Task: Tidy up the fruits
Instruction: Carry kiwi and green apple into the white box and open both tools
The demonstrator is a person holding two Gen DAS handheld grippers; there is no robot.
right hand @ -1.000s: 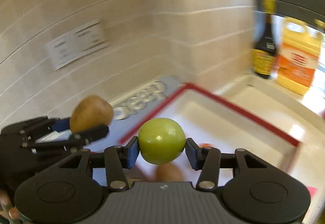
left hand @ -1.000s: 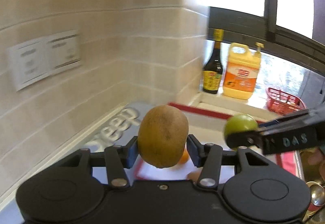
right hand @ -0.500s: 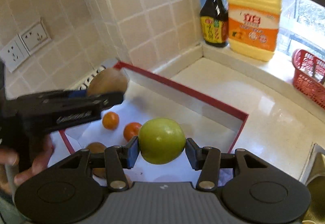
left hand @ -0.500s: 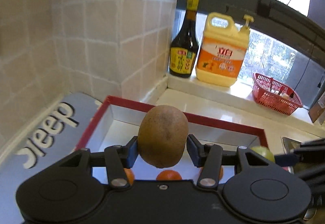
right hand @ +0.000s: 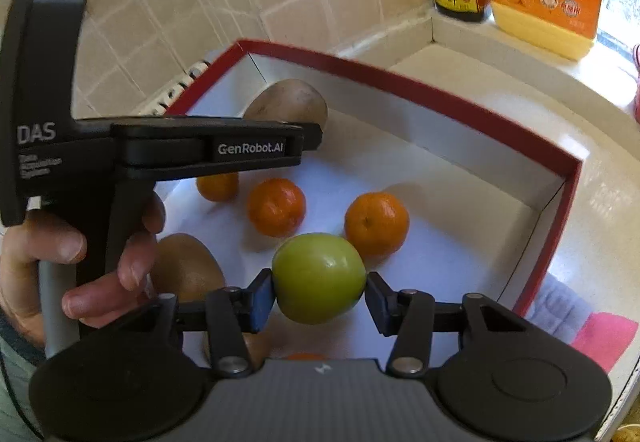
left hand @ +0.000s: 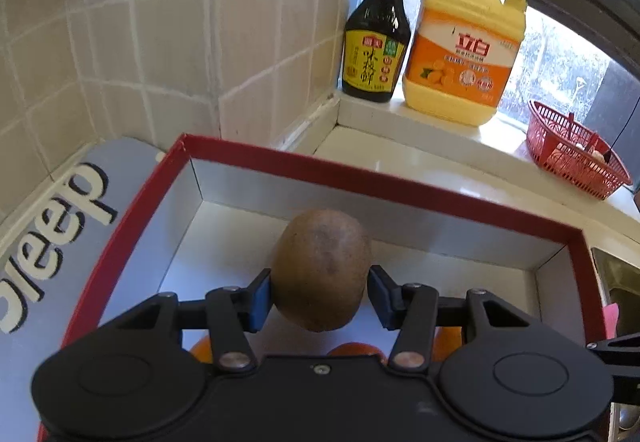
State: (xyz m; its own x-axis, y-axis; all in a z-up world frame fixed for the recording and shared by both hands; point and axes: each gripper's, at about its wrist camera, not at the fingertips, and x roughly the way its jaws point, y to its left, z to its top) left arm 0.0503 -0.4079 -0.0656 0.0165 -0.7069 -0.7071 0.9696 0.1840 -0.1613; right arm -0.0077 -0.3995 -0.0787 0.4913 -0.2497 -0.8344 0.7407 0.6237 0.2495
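Note:
My left gripper [left hand: 320, 292] is shut on a brown kiwi [left hand: 322, 266] and holds it over the far part of a red-rimmed white box [left hand: 384, 189]. In the right wrist view the same kiwi [right hand: 286, 101] shows near the box's far left corner, behind the left gripper's body [right hand: 160, 149]. My right gripper [right hand: 319, 292] is shut on a green apple [right hand: 318, 276] above the box floor. Three oranges [right hand: 276, 205] and another kiwi [right hand: 186, 268] lie in the box [right hand: 440, 97].
A dark sauce bottle [left hand: 378, 29] and a yellow detergent jug [left hand: 466, 45] stand on the window ledge. A red basket [left hand: 572, 153] sits at the right. A grey mat with lettering [left hand: 60, 226] lies left of the box. A pink cloth [right hand: 600, 338] lies right of it.
Both grippers have moved forward and down over the box, each still holding its fruit. The left kiwi is now low near the far wall; the apple is lower over the oranges.

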